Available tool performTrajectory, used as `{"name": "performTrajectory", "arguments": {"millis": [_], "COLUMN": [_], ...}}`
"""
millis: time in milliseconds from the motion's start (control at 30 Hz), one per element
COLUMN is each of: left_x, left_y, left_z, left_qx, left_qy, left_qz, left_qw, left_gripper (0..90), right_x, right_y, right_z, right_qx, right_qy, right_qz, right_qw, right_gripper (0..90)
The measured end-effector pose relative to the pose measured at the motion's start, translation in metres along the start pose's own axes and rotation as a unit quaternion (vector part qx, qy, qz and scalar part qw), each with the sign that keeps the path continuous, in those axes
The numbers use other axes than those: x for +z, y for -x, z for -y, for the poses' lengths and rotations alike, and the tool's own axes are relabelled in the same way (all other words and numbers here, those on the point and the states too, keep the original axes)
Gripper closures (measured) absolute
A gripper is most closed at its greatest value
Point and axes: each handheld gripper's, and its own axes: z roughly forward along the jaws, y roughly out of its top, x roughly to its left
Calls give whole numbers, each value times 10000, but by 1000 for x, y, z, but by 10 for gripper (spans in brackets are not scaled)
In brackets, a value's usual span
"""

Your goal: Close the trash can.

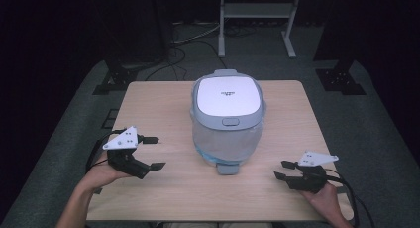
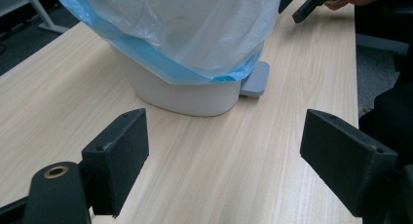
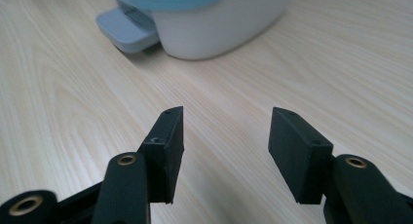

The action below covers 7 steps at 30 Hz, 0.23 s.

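Left gripper point(image 1: 154, 152) held low, jaws wide apart, right gripper point(image 1: 281, 169) low, jaws parted, both empty

— Any writing to read here?
— Just a small dark mark printed on the white lid point(image 1: 227, 94) of the bin point(image 1: 227, 139); it is too small to make out.

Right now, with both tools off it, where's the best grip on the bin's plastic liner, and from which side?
Probably the liner's loose overhang below the grey lid, on the bin's left flank. It drapes clear of the wall there in soft folds, so thin material fits between pads. Come in level with the left tool, already open and facing that side.
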Motion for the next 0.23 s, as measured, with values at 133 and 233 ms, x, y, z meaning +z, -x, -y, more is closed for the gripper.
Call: {"name": "performTrajectory", "arguments": {"millis": [133, 233], "left_x": [1, 1], "left_y": [4, 6], "left_z": [3, 5], "left_qx": [10, 16], "left_qy": [-16, -38], "left_qz": [-1, -30], "left_qw": [10000, 10000], "left_gripper": [172, 172], "right_x": [-7, -11], "right_y": [5, 8], "right_z": [8, 11], "right_qx": [72, 168], "right_qy": [11, 47], "right_qz": [118, 176], "right_qw": [9999, 9997], "right_gripper": [432, 409]}}
